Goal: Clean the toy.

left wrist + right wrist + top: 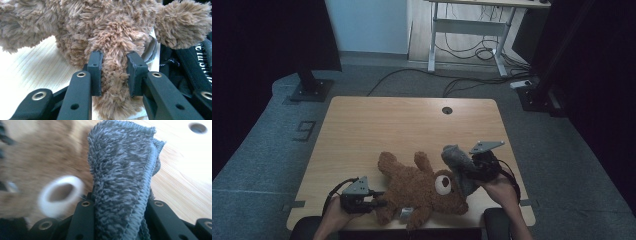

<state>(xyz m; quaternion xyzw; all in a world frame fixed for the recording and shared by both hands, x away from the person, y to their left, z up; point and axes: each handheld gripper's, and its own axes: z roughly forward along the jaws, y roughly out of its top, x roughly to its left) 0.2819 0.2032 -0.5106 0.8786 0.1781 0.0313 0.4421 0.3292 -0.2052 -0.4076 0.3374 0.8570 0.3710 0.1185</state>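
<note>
Black jaws, brass-ringed screw holes (grey plates on top)

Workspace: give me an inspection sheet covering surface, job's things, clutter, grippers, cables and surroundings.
Surface: wooden table, round hole near its far edge.
Job's things: brown teddy bear lying at the near edge; grey cloth raised beside its head.
Clutter: nothing seen.
Grippers: left gripper shut on a limb of the teddy bear; right gripper shut on the grey cloth.
Cables: black cables on the floor beyond the table; one trails from each gripper.
Surroundings: grey carpet, white desk frame at the back, black stands left and right.
</note>
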